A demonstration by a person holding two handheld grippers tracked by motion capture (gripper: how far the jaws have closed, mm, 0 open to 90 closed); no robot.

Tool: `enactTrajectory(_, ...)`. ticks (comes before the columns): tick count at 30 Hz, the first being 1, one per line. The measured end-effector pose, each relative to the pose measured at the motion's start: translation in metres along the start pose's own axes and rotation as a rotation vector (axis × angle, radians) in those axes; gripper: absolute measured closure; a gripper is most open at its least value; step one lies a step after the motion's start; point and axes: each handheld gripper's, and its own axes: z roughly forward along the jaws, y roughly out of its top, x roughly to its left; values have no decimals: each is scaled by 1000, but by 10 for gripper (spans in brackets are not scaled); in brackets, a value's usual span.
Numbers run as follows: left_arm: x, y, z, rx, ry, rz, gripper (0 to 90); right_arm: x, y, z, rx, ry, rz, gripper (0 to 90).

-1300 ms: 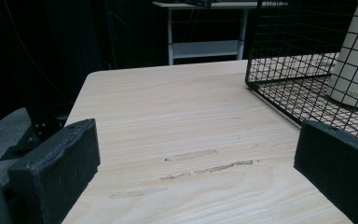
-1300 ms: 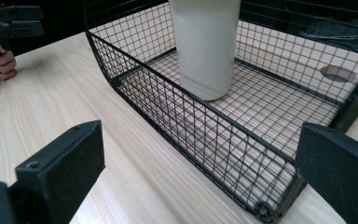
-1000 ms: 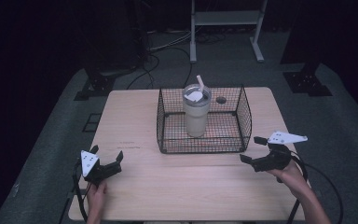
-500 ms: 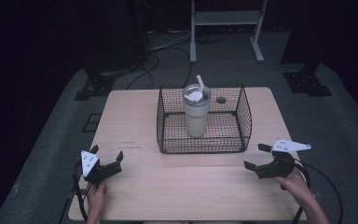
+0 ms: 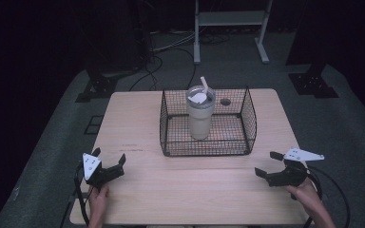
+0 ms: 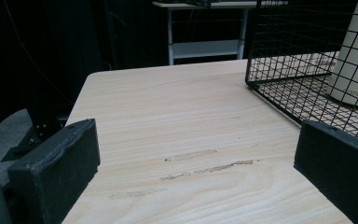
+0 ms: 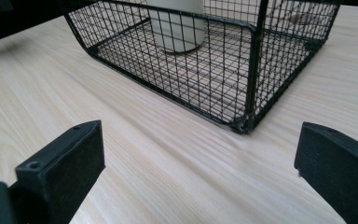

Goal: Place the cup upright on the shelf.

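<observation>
A cream tumbler (image 5: 200,116) with a lid and straw stands upright inside a black wire basket (image 5: 247,121) at the middle of the wooden table (image 5: 190,190). In the left gripper view the basket (image 6: 279,60) and the tumbler (image 6: 354,60) show at the right. The right gripper view has the basket's near corner (image 7: 247,121) ahead and the tumbler's base (image 7: 177,32) behind the mesh. My left gripper (image 5: 108,161) rests near the table's front left, open and empty. My right gripper (image 5: 267,164) is open and empty at the front right.
A round hole (image 5: 225,101) in the tabletop lies behind the tumbler. Scuff marks (image 6: 205,165) streak the wood ahead of the left gripper. Beyond the table stand a white metal frame (image 5: 230,28), cables and dark floor.
My right gripper has drawn back toward the table's front right, away from the basket. The left gripper, basket and tumbler have stayed put.
</observation>
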Motion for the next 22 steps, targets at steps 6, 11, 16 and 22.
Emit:
enactTrajectory(6,0,0,0,1,0,3,0,-2,-10,-4,7,-3,6,10)
enactTrajectory(11,0,0,0,2,1,4,0,-2,-18,-6,4,-9,23,10)
enactTrajectory(16,0,0,0,2,1,4,0,0,-23,-8,1,-11,29,9)
enactTrajectory(22,0,0,0,1,3,1,0,6,-29,-11,-7,-23,25,9)
